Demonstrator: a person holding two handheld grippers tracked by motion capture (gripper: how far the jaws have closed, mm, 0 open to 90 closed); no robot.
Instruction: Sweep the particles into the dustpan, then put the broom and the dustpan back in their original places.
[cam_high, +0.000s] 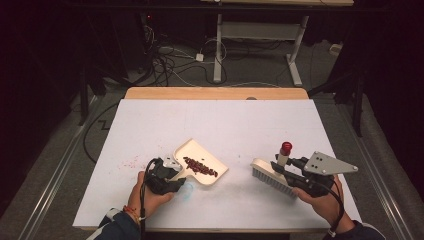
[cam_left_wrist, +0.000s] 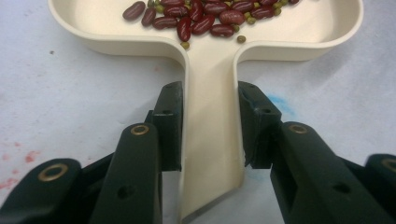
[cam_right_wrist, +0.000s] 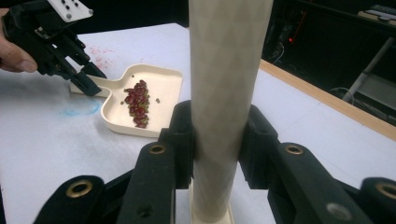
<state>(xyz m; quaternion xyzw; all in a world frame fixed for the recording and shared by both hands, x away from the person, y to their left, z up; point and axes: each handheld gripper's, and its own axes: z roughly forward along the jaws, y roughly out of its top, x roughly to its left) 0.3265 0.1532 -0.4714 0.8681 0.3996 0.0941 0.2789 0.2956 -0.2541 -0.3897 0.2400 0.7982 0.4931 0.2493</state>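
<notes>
Where the white table (cam_high: 150, 120) bears its load, near the front edge and left of middle, item one: cream dustpan (cam_high: 202, 162), flat on the surface, its handle toward the person, its open mouth away and to the right. Contents of dustpan: red beans (cam_high: 200, 167) in a loose line across the pan floor, a few small green ones among them as the left gripper view shows (cam_left_wrist: 205, 18). Left gripper (cam_left_wrist: 210, 126), at the dustpan's handle: both black pads pressed against the handle's two sides, clamped tight on it; left hand (cam_high: 150, 192) behind, just nearer the person than the dustpan. Faint blue smear (cam_high: 186, 190) on the table, just beside the dustpan's handle. Red specks (cam_high: 131, 162), scattered left of the dustpan. Item two: brush (cam_high: 270, 175), well to the right of the dustpan, bristles down on the table, its pale handle (cam_right_wrist: 224, 93) upright with a red cap (cam_high: 286, 147). Right gripper (cam_right_wrist: 217, 149): pads closed on that handle from both sides; right hand (cam_high: 325, 200) behind it. Beyond the dustpan, wooden table edge (cam_high: 215, 93), then floor with cables (cam_high: 170, 65)
</notes>
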